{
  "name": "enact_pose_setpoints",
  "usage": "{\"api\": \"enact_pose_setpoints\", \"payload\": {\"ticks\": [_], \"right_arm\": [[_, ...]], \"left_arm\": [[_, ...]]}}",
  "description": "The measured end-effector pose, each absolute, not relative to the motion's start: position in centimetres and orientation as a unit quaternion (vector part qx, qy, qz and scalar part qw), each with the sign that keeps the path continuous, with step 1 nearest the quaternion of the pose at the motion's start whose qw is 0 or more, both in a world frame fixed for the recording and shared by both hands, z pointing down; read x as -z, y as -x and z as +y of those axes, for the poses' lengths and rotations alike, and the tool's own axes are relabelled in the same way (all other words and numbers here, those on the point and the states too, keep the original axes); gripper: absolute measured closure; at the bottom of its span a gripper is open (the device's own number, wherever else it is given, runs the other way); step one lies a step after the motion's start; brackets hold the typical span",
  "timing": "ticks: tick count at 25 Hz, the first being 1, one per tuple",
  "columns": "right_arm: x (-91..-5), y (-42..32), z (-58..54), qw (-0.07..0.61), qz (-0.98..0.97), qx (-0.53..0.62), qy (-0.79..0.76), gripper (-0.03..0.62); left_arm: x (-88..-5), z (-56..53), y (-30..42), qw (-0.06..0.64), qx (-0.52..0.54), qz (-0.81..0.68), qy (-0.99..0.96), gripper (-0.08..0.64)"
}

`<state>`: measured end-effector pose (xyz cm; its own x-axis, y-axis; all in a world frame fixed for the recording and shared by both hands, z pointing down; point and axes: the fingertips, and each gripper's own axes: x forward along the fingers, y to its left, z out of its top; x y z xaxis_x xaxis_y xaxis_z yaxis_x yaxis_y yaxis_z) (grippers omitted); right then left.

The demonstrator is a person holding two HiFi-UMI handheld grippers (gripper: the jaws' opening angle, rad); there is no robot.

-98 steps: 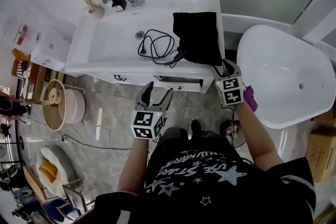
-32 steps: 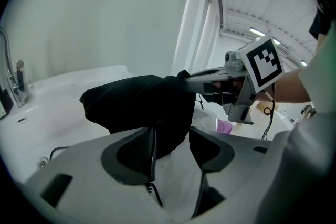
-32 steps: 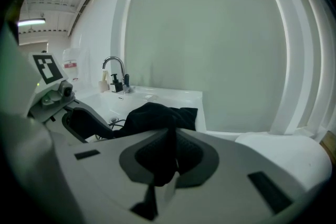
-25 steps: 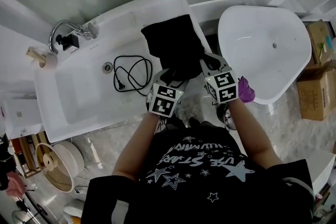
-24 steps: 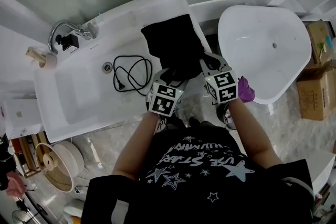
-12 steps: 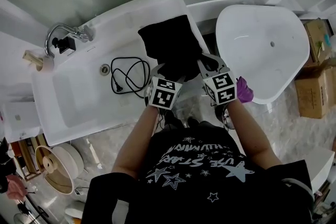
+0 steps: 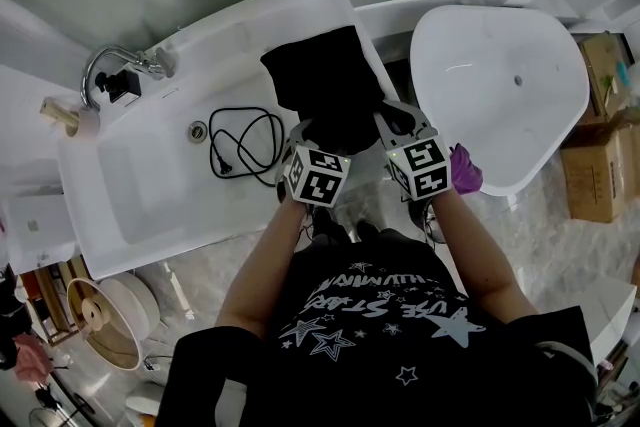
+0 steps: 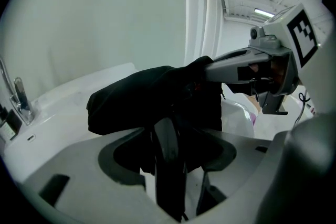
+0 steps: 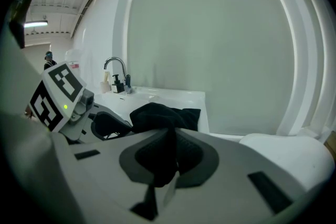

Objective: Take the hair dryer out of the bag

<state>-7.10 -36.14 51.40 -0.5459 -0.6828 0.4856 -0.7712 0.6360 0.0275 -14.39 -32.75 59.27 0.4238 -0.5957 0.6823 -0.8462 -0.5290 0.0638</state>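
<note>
A black bag point(image 7: 325, 80) lies on the right end of the white sink counter point(image 7: 200, 45). The hair dryer's black cord point(image 7: 240, 137) coils in the basin beside it. My right gripper point(image 7: 385, 120) is shut on the bag's near edge, and black fabric point(image 9: 163, 113) fills its jaws point(image 9: 165, 157). My left gripper point(image 7: 312, 137) is at the bag's mouth. Its jaws are closing around a glossy black hair dryer handle point(image 8: 167, 155) that sticks out of the bag point(image 8: 152, 97). Gaps show on both sides of the handle. The dryer's body is hidden inside.
A faucet point(image 7: 115, 65) and soap bottle stand at the counter's far left. A white bathtub point(image 7: 500, 85) sits right of the counter, with cardboard boxes point(image 7: 595, 155) beyond it. A round wooden stool point(image 7: 100, 310) is on the floor at lower left.
The left gripper rose from below the counter's front to the bag's mouth, then edged in over the handle. The right gripper has stayed on the bag's edge.
</note>
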Motion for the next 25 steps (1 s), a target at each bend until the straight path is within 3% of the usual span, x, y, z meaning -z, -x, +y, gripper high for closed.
{"api": "enact_pose_setpoints", "payload": {"ticks": [10, 25], "right_arm": [[-51.5, 7.2, -36.1, 0.229, -0.873, -0.099, -0.419, 0.565], [-51.7, 7.5, -35.9, 0.235, -0.874, -0.096, -0.414, 0.565]], "left_arm": [[-59.4, -31.5, 14.9, 0.167, -0.326, -0.441, -0.82, 0.294], [-61.2, -32.4, 15.4, 0.209, -0.362, -0.441, -0.794, 0.346]]}}
